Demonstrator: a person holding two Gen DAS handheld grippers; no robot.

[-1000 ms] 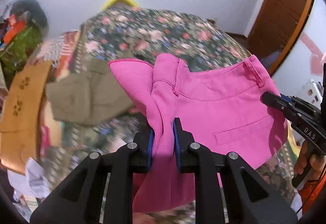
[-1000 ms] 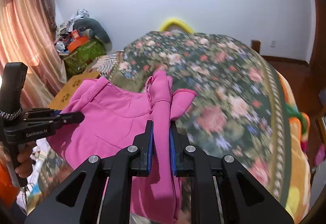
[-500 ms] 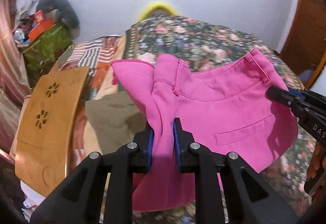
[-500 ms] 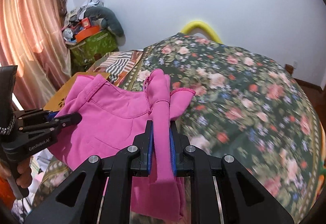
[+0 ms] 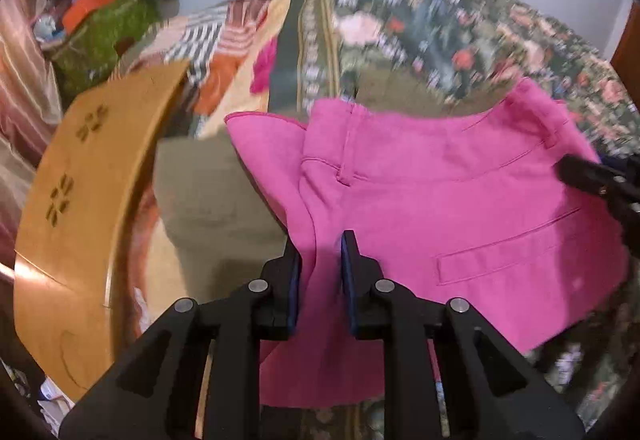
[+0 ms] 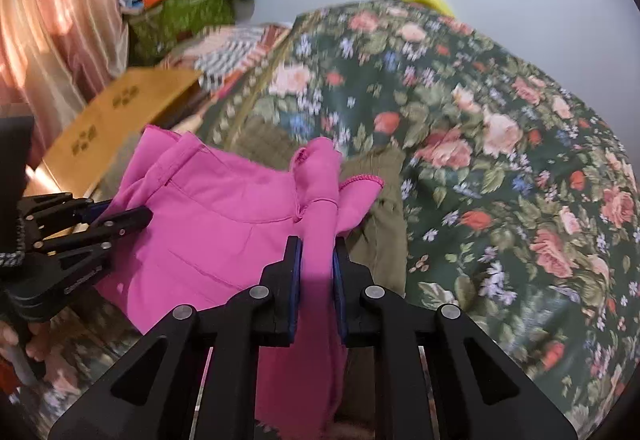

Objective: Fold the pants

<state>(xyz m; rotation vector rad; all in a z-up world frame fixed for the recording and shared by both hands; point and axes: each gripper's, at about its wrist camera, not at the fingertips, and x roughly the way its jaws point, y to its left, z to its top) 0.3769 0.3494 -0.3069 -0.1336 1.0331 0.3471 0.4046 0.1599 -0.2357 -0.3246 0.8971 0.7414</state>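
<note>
Pants [image 5: 460, 207] hung waistband-wide between left hand-held gripper [image 5: 319, 264] and right hand-held gripper [image 6: 316, 260], both clamped on them, above the bed [image 6: 500, 143].

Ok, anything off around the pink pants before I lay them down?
One thing: an olive-green garment already lies on the floral bedspread right under the pink pants, which hang between the left hand-held gripper and right hand-held gripper.
</note>
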